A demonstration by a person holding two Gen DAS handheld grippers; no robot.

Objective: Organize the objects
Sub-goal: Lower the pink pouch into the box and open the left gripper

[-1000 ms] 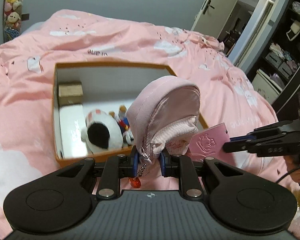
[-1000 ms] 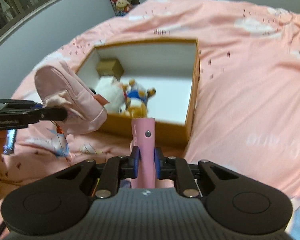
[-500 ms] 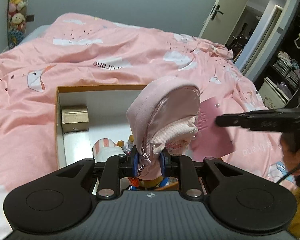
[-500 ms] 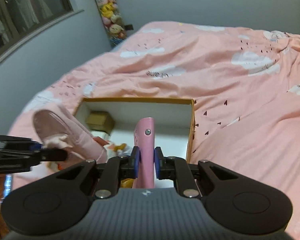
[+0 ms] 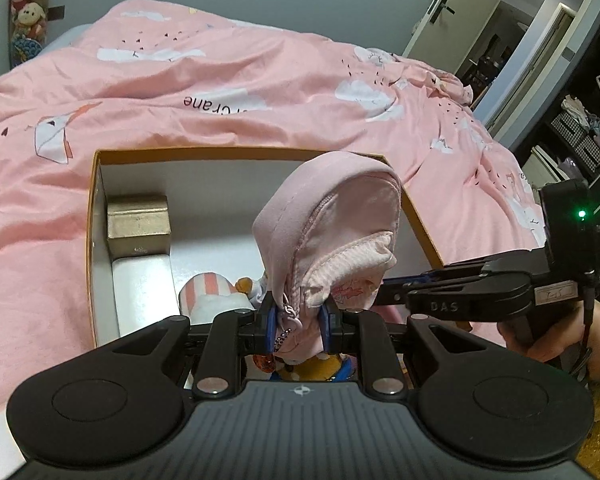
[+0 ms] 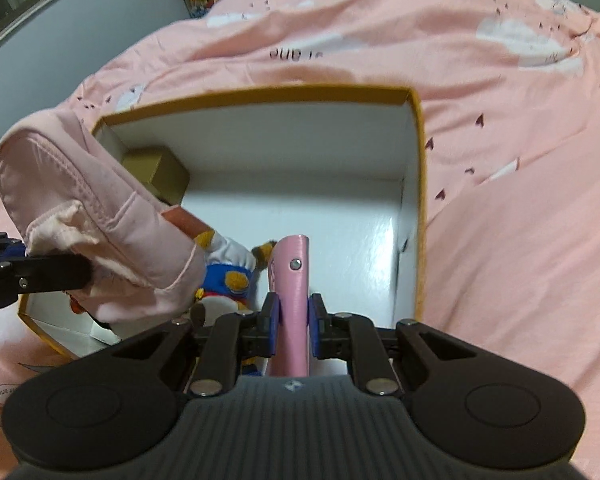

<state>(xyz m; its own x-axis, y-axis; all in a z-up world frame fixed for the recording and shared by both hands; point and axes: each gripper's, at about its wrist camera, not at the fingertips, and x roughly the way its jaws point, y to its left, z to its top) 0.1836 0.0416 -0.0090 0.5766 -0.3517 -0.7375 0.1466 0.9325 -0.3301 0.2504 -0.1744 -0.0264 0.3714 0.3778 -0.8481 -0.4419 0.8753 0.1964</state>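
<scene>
Pouches first: in the left wrist view the left gripper is clamped on the lower end of a pink zip pouch, which stands up between its fingers. A second ago the orange-rimmed box lay well ahead of those fingers; now its white floor, a gold carton and a striped plush lie directly beyond and beneath them. The right gripper reaches in from the right, level with the pouch. That suggests both loads are over the box, ready for release.

In the right wrist view the right gripper is closed on a slim pink wallet, held edge-up. Ahead of its fingers is bare box floor, closer than before; left of them sits a blue-and-orange plush toy, with the pouch over it.

The box rests on a pink cloud-print duvet; grey walls, a hanging column of plush toys and an open doorway surround the bed.
</scene>
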